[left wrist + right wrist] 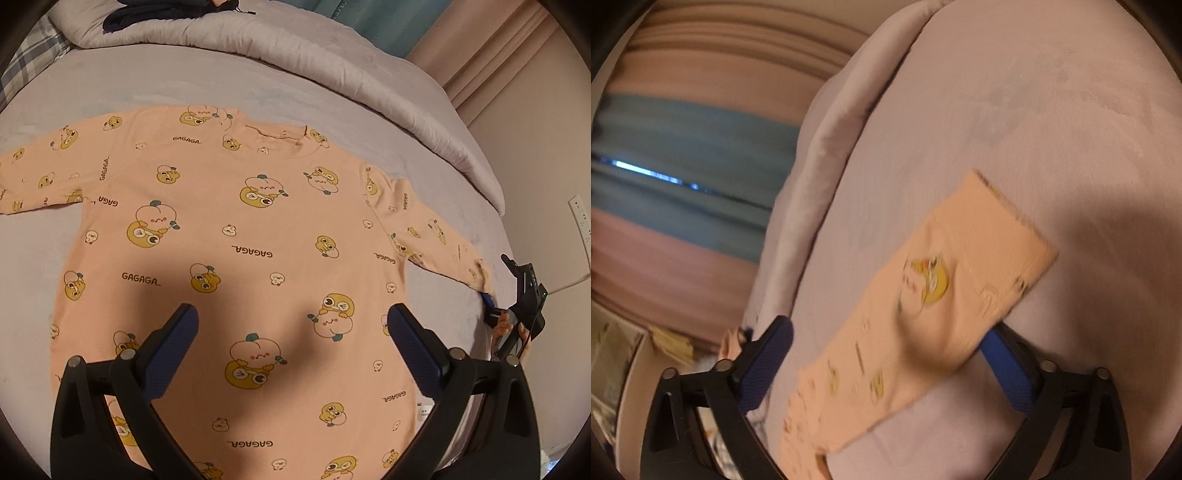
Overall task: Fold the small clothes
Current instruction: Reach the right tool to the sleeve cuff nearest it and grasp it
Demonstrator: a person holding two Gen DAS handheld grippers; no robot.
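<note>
I see the peach cotton long-sleeved shirt with cartoon prints (236,236) spread flat on the pale lilac bedsheet (155,85); my left gripper (293,332) hovers over its body, jaws wide and empty; my right gripper (886,345) stands wide, straddling the sleeve cuff (993,258), pads not pressing

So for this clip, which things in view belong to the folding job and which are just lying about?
Part of the job:
- peach shirt, spread flat on the bed
- its sleeve, lying between the open fingers of the right hand-held gripper
- left hand-held gripper, open above the shirt

Lying about:
- rolled duvet
- dark clothing
- curtains
- wall socket
</note>
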